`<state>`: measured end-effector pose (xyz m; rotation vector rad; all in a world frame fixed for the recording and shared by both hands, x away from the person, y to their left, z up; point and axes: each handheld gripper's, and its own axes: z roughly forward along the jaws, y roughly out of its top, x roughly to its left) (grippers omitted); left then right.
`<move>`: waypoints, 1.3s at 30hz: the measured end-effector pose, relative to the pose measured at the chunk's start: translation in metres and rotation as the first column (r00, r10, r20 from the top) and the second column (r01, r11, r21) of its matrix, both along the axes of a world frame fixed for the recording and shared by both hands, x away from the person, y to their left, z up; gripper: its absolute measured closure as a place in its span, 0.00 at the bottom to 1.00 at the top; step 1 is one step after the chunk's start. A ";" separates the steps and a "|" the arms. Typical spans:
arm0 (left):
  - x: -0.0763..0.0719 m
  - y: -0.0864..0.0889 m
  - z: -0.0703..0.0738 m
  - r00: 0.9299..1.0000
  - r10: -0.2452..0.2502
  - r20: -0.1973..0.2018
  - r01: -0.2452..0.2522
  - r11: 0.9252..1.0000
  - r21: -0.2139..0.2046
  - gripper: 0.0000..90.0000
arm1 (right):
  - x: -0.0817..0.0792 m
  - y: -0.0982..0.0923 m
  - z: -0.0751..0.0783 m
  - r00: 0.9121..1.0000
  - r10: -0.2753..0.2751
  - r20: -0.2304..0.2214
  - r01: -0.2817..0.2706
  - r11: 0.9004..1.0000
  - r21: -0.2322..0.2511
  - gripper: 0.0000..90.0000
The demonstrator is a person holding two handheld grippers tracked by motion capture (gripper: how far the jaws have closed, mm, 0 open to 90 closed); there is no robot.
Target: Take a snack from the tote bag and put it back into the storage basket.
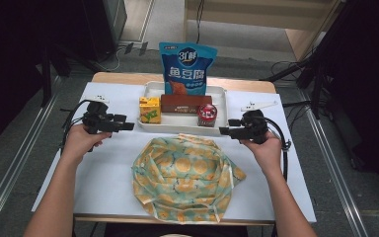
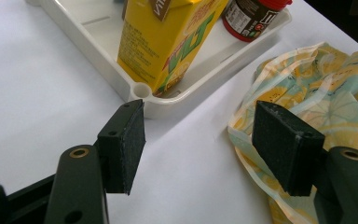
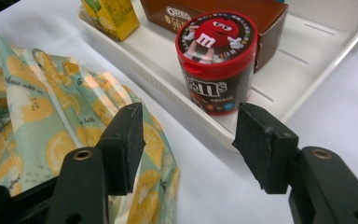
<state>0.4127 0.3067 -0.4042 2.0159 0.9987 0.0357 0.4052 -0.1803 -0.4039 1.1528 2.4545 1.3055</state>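
My left gripper (image 1: 128,126) sits over the left part of the table (image 1: 113,163), jaws spread wide with nothing between them, just short of the near left corner of the white tray (image 1: 150,89). In the left gripper view that tray corner lies right ahead of my jaws and the cloth's edge runs under the right-hand pad (image 2: 286,144).

My right gripper (image 1: 223,131) is on the other side, near the tray's near right corner; its jaws stand well apart and hold nothing. The lemon-print cloth (image 1: 185,177) lies bunched in a rounded heap at the middle of the table's near half, between my two grippers and a little nearer to me than either, apart from both. In the right gripper view its rim passes beneath my left-hand pad (image 3: 126,144) without being pinched.

The tray sits at the far middle of the table, just beyond the cloth. In it stand a yellow drink carton (image 1: 149,109) at the left end, a brown box (image 1: 185,103) lying along the middle, and a red-lidded candy tub (image 1: 208,114) at the right end. A blue snack bag (image 1: 187,66) stands upright at the tray's far side.
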 end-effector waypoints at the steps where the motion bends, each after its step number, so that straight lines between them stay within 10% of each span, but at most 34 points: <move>1: 0.000 0.000 0.000 1.000 0.000 0.000 0.000 1.000 0.000 0.39 | -0.001 -0.002 0.000 1.000 -0.004 0.000 0.004 1.000 0.001 0.48; 21: -0.001 0.000 -0.001 1.000 -0.004 0.002 0.004 1.000 0.019 0.39 | -0.015 -0.021 -0.018 1.000 -0.001 0.006 0.001 0.999 -0.051 0.25; 39: 0.000 0.001 -0.003 1.000 -0.004 -0.012 0.004 1.000 0.025 0.39 | -0.007 -0.025 -0.031 0.999 -0.035 -0.038 0.032 0.997 -0.071 0.26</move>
